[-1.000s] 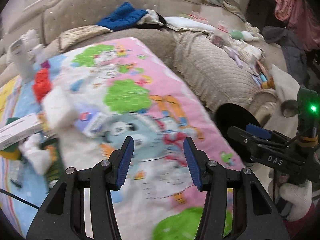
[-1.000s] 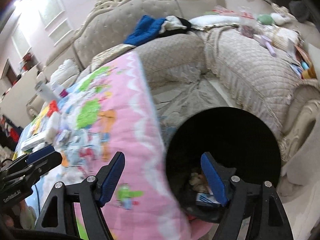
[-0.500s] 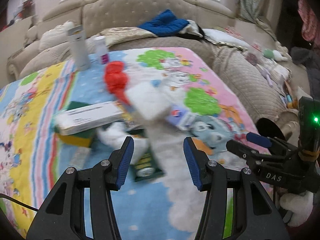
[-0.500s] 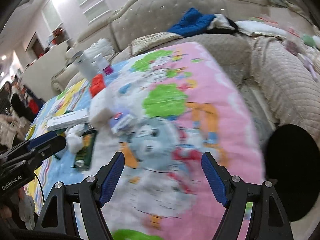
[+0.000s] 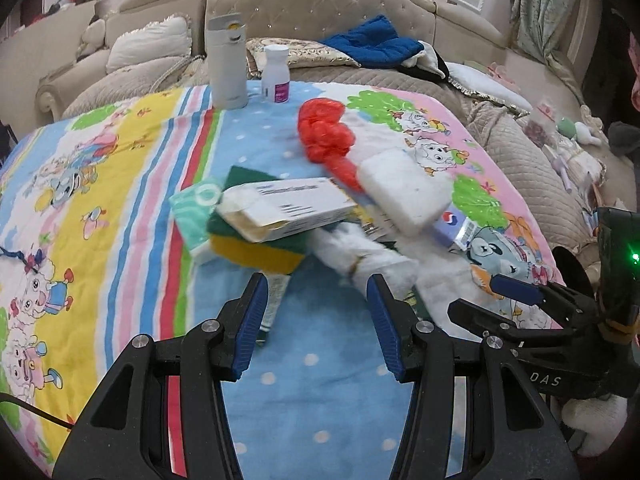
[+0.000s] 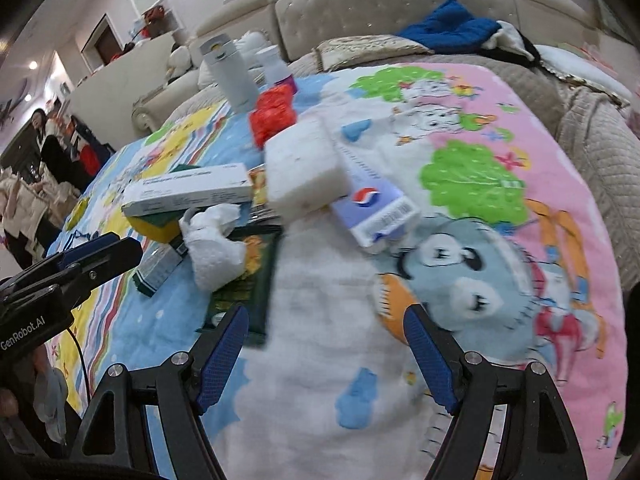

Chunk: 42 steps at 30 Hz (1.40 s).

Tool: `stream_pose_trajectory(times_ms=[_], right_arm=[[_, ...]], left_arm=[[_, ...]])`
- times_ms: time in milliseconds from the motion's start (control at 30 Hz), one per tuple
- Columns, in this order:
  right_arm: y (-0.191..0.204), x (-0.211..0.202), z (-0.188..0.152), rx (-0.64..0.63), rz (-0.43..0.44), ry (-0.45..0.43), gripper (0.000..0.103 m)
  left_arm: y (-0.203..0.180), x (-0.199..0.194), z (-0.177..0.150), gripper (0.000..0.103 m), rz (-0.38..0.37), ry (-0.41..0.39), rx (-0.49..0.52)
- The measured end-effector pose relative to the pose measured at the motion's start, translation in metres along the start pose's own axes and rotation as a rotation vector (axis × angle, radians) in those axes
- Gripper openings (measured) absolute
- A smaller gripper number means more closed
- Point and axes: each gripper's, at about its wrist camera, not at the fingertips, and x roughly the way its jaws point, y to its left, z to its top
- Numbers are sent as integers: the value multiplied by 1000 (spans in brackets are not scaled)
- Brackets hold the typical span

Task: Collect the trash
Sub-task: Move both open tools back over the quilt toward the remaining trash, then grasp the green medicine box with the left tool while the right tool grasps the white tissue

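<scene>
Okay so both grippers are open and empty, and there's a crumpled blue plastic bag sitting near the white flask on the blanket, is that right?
Nearly. The crumpled plastic bag is red, not blue; the left wrist view shows it plainly. It does lie near the white flask on the blanket, and the left gripper and right gripper are open and empty.

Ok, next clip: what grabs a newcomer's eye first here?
Probably the heap of litter mid-blanket: a crumpled red bag at the back, a long white carton lying on a green-and-yellow sponge, and a white foam block beside them. Both grippers, left and right, hang open and empty in front of it.
</scene>
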Motion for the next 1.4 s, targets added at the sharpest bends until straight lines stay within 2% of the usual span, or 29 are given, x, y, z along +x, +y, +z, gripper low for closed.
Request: stream_pose_trajectory(times_ms=[400, 533, 600, 633, 733, 833, 1000, 1033, 1067, 1267, 1400], right_arm=[[42, 21, 25, -88, 79, -2, 79], [56, 42, 38, -135, 119, 21, 78], [59, 53, 41, -146, 126, 29, 58], [61, 58, 41, -155, 124, 31, 42], [63, 56, 40, -175, 133, 15, 34], [59, 40, 34, -193, 112, -11, 33], [31, 9, 20, -142, 90, -41, 33], [26, 6, 18, -133, 87, -41, 33], [20, 4, 14, -121, 82, -42, 33], [3, -7, 3, -67, 86, -61, 33], [-1, -10, -4, -63, 77, -48, 33]], left_arm=[[47, 3, -11, 50, -21, 78, -24], [51, 11, -11, 50, -25, 93, -40], [50, 17, -10, 50, -24, 101, -34], [49, 20, -10, 50, -23, 106, -31], [46, 32, -8, 50, -20, 118, -13], [44, 46, -5, 50, -9, 130, -2], [40, 61, -2, 47, -5, 123, 0], [40, 62, -3, 34, -10, 120, -1], [38, 63, -3, 26, -13, 124, -1], [24, 54, -11, 25, -9, 110, 23], [10, 44, -16, 24, -35, 109, 50]])
